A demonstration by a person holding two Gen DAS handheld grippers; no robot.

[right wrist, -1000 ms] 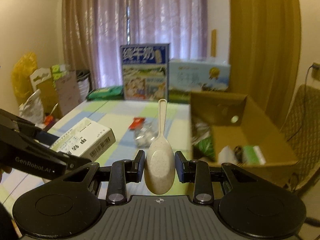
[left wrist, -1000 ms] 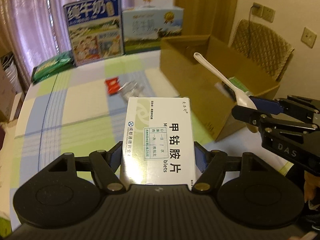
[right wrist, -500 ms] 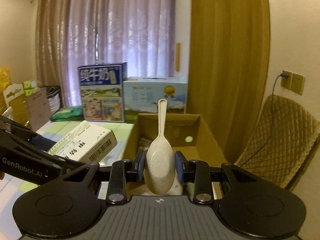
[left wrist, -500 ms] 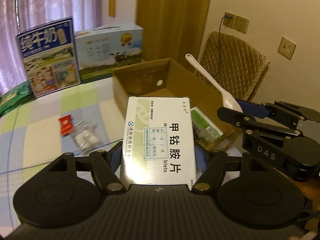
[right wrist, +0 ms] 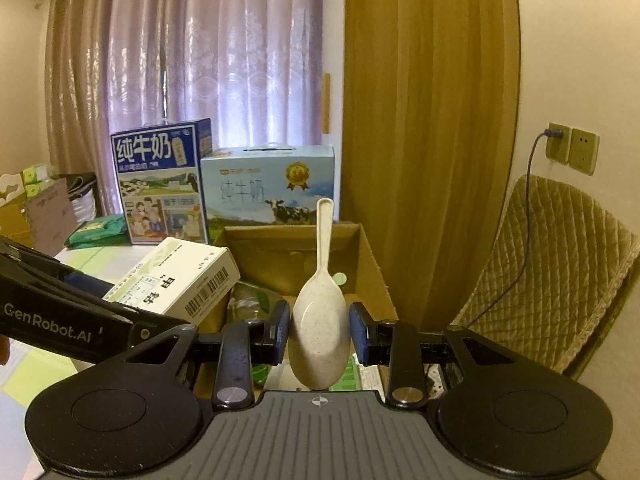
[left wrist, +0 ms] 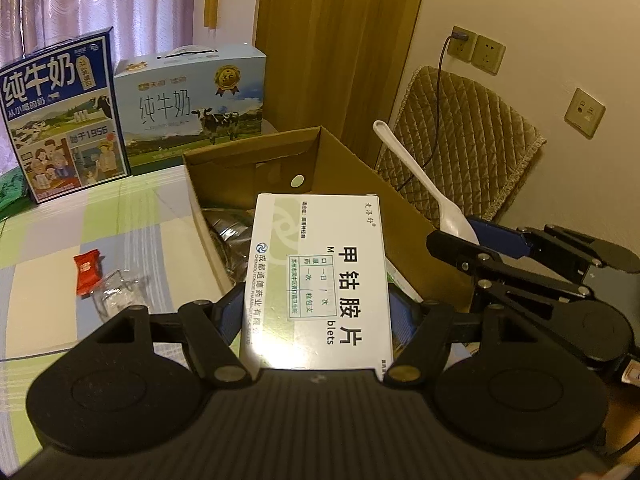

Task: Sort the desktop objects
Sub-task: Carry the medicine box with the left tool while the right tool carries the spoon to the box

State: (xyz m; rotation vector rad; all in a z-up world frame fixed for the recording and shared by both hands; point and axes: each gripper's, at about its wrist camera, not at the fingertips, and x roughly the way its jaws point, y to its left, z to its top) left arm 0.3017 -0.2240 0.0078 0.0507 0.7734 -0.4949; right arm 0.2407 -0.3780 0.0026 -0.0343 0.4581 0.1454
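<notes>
A curtained room with a checked-cloth desk sets the scene; two milk cartons stand at its far edge and an open cardboard box sits by a quilted chair.

From the left wrist view, the left hand-held gripper is clamped on a white medicine box, its long axis running straight ahead along the fingers. The far end of the medicine box overhangs the cardboard box's opening, which lies directly ahead and below. To the right, the right hand-held gripper holds a pale spoon, handle slanting up and away. A red sachet and a clear wrapper remain on the desk at left.

From the right wrist view, the right hand-held gripper pinches the spoon by its bowl, handle upright. The cardboard box lies just ahead and beneath, so both arms look equally near for a drop.

Against half a second ago, both views have closed in: the cardboard box fills more of each frame and the medicine box now covers its near wall. Both grips are unchanged.
</notes>
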